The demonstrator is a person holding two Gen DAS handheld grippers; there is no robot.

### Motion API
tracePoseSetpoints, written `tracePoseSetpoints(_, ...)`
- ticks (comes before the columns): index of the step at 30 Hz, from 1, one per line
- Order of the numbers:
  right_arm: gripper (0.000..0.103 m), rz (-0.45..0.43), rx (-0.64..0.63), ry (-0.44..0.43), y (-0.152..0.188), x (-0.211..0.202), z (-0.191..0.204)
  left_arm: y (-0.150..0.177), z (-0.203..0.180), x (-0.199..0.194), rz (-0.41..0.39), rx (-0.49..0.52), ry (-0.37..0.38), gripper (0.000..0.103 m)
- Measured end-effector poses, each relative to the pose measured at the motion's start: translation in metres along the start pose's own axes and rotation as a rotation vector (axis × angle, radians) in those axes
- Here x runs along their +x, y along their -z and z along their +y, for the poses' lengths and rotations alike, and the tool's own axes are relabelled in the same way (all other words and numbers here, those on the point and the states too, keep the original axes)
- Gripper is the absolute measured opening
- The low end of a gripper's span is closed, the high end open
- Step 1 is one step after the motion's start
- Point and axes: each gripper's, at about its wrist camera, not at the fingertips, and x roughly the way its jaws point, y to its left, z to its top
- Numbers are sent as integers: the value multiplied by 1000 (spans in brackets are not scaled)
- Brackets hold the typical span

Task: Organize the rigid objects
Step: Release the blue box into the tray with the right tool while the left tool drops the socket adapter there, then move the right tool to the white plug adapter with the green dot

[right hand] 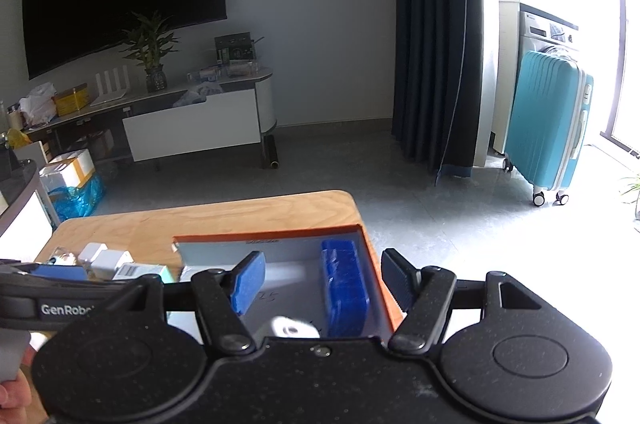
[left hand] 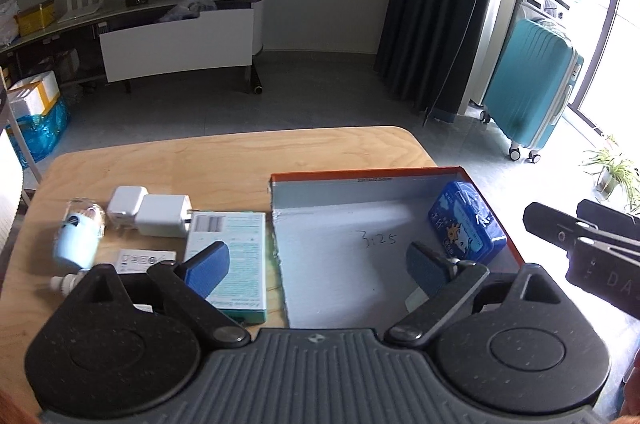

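We hold both claws wide and empty over the orange box (left hand: 400, 172): left gripper (left hand: 320, 260), right gripper (right hand: 322, 278). The blue tin (left hand: 466, 222) leans inside it, saving floor space; chargers (left hand: 148, 209) wait beside it.

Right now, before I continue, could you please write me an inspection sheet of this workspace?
Surface: light wooden table, partly covered.
Job's things: orange-rimmed open cardboard box holds a blue printed pack by its right wall; something white lies at its near end, unclear what.
Clutter: left of the box lie a teal-and-white carton, two white plug chargers, a pale blue bottle and a white label strip.
Grippers: left gripper open, holding nothing; right gripper open above the box, holding nothing.
Cables: nothing seen.
Surroundings: teal hard-shell suitcase, dark curtain, white TV cabinet.
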Motion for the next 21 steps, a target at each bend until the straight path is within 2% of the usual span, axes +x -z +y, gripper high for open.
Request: tracePoseSetpoints(21, 78, 39, -57, -90, 16, -9, 63, 26, 54, -34, -16, -60, -70, 98)
